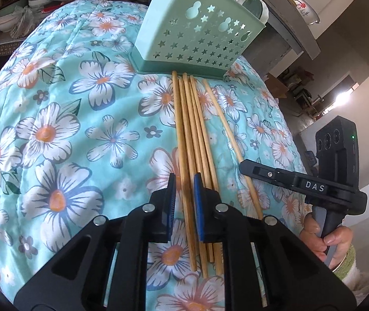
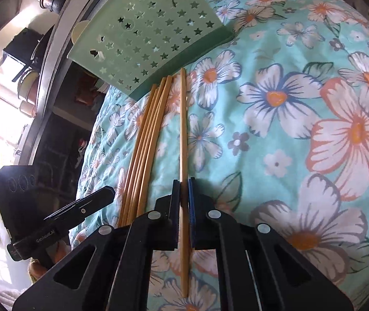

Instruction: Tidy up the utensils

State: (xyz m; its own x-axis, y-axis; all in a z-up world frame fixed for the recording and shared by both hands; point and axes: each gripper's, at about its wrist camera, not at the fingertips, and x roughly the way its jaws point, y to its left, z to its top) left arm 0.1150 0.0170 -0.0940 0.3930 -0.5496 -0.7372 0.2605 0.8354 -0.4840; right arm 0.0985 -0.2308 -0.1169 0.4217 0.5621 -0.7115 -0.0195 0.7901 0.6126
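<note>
Standing mint caddy [image 1: 197,39] on floral cloth [image 1: 67,129], chopsticks [image 1: 192,134] lying outside it

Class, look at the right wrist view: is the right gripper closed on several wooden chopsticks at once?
No, the right gripper pinches one separate wooden chopstick; the bundle of wooden chopsticks lies beside it on the floral cloth.
</note>
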